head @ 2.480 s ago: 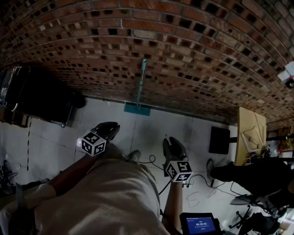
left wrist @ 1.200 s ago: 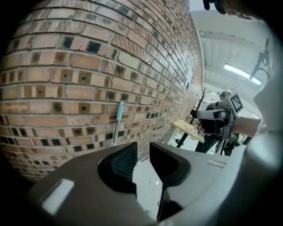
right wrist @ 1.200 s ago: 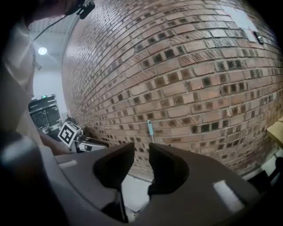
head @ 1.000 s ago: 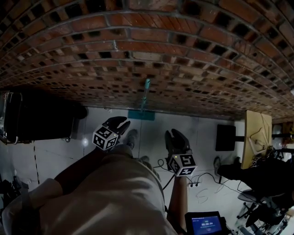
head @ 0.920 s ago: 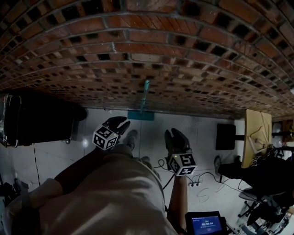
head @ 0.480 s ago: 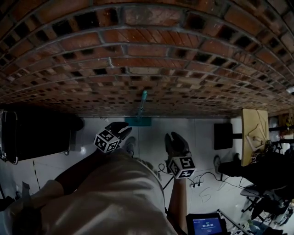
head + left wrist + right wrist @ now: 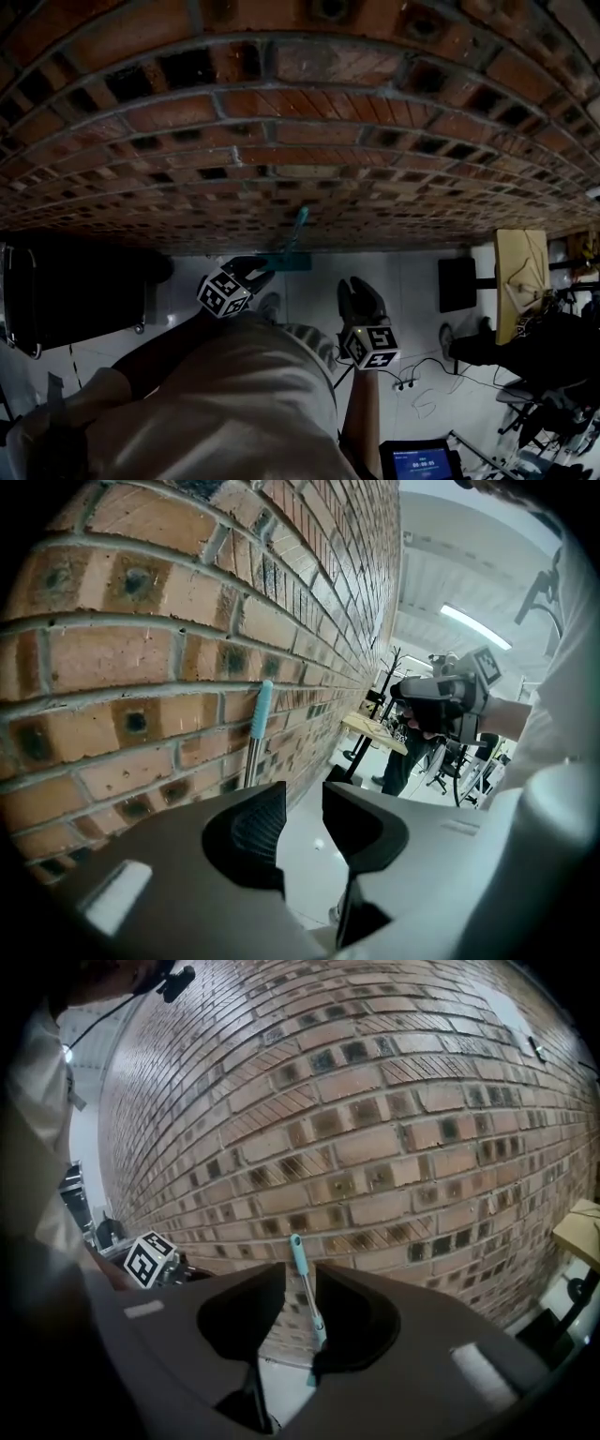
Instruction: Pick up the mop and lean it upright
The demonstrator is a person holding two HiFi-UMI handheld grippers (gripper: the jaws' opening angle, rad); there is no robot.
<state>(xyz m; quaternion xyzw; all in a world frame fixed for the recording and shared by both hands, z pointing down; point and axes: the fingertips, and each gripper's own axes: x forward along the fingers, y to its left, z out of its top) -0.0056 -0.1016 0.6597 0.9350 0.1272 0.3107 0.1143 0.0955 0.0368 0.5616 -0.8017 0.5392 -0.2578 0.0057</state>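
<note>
Mop (image 7: 296, 232) straight ahead, handle upright against brick wall (image 7: 300, 141); nearer left gripper (image 7: 255, 272), jaws just opening, narrow, empty; right gripper (image 7: 354, 284) narrowly parted, empty.

Mop (image 7: 296, 228): one.
Tongs: two, left tongs (image 7: 255, 272) and right tongs (image 7: 355, 285).
Marker cubes: two, one per tongs, left cube (image 7: 225, 293) and right cube (image 7: 372, 346).
Brick wall (image 7: 300, 112): one.
Wooden bench (image 7: 520, 277): one, at right.
Black cabinet (image 7: 80, 291): one, at left.
Flat black square (image 7: 457, 283) on floor (image 7: 412, 272): one.
Lit screen (image 7: 419, 460): one, at bottom edge.
People: two, wearer (image 7: 234, 403) and second person (image 7: 497, 349) in dark trousers near bench.
Chairs past bench: number unclear.
</note>
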